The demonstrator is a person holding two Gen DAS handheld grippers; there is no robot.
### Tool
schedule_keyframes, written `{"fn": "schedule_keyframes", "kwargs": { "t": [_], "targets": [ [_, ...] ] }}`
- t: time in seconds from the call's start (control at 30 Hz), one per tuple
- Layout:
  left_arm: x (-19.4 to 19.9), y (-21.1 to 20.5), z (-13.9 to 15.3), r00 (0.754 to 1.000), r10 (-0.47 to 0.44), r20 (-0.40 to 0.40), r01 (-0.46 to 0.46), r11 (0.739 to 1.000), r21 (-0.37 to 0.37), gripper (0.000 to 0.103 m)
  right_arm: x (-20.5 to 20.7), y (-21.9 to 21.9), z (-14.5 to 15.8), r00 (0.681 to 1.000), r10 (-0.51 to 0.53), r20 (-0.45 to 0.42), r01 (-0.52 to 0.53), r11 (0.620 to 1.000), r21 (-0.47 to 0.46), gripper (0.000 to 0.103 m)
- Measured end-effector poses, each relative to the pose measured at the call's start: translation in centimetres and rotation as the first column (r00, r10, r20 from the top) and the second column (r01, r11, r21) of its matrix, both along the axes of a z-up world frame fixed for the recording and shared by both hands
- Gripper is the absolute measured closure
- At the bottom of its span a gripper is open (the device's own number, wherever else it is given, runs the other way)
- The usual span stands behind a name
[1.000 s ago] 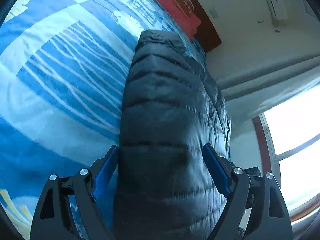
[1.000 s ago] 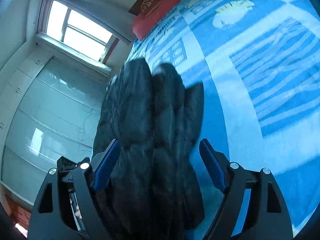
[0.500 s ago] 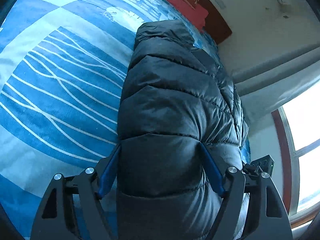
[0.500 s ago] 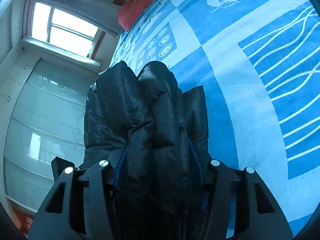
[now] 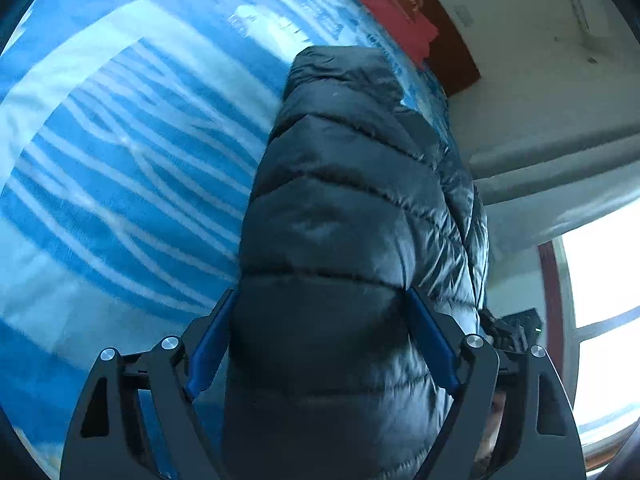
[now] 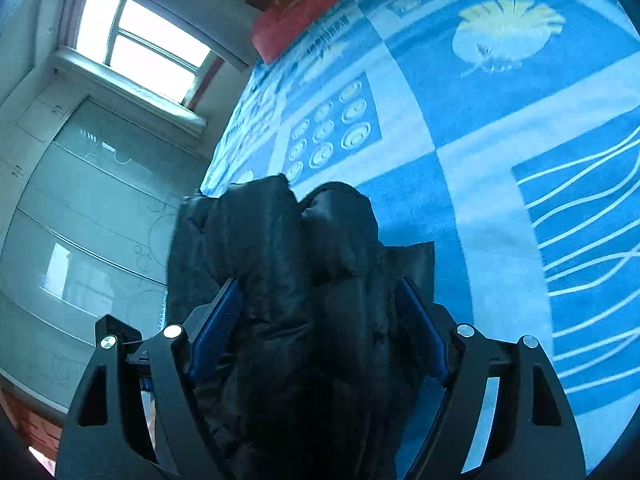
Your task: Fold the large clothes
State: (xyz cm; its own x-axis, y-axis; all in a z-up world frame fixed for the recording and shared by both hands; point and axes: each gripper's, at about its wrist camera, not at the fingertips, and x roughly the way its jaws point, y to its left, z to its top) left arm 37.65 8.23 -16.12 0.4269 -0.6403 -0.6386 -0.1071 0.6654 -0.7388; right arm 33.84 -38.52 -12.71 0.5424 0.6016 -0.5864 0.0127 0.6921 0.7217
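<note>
A dark quilted puffer jacket (image 5: 344, 216) hangs bunched over a blue and white patterned bedspread (image 5: 120, 168). My left gripper (image 5: 320, 300) is shut on a thick fold of the jacket, its blue pads pressing into both sides. In the right wrist view my right gripper (image 6: 316, 292) is shut on another bunched part of the jacket (image 6: 288, 248), with the folds standing up between the fingers. The jacket's lower parts are hidden behind the grippers.
The bedspread (image 6: 500, 140) fills most of both views. A red pillow (image 5: 384, 8) lies at the headboard (image 5: 448, 48). A window (image 6: 140, 48) and glass wardrobe doors (image 6: 80, 220) stand beside the bed edge.
Both grippers closed onto the jacket about half a second ago. Since then both views have shifted a little with the jacket still held; the right jaws look slightly wider.
</note>
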Motion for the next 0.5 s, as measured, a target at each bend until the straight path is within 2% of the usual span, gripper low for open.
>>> {"fn": "schedule_keyframes", "kwargs": {
  "t": [0.13, 0.2, 0.3, 0.4, 0.5],
  "targets": [
    [-1.4, 1.0, 1.3, 0.999, 0.027, 0.046, -0.028, 0.999, 0.019, 0.021, 0.3, -0.3, -0.6, 1.000, -0.003, -0.006, 0.003, 1.000, 0.029, 0.025],
    [-0.6, 1.3, 1.8, 0.995, 0.046, 0.084, -0.049, 0.998, 0.034, 0.021, 0.6, -0.3, -0.8, 1.000, -0.006, -0.008, 0.007, 0.999, 0.035, 0.025],
    [1.5, 0.8, 1.3, 0.996, 0.036, 0.076, -0.040, 0.998, 0.044, 0.021, 0.4, -0.3, -1.0, 1.000, -0.010, -0.007, 0.011, 0.999, 0.039, 0.027],
    [2.8, -0.1, 0.3, 0.998, 0.007, 0.060, -0.010, 0.999, 0.052, 0.021, 0.0, -0.5, -1.4, 1.000, -0.013, -0.009, 0.013, 0.999, 0.043, 0.035],
    [3.3, -1.4, 0.1, 0.997, -0.027, 0.073, 0.017, 0.991, 0.131, 0.030, 0.1, -0.6, -1.9, 1.000, -0.013, -0.023, 0.014, 0.999, 0.043, 0.046]
  ]
}}
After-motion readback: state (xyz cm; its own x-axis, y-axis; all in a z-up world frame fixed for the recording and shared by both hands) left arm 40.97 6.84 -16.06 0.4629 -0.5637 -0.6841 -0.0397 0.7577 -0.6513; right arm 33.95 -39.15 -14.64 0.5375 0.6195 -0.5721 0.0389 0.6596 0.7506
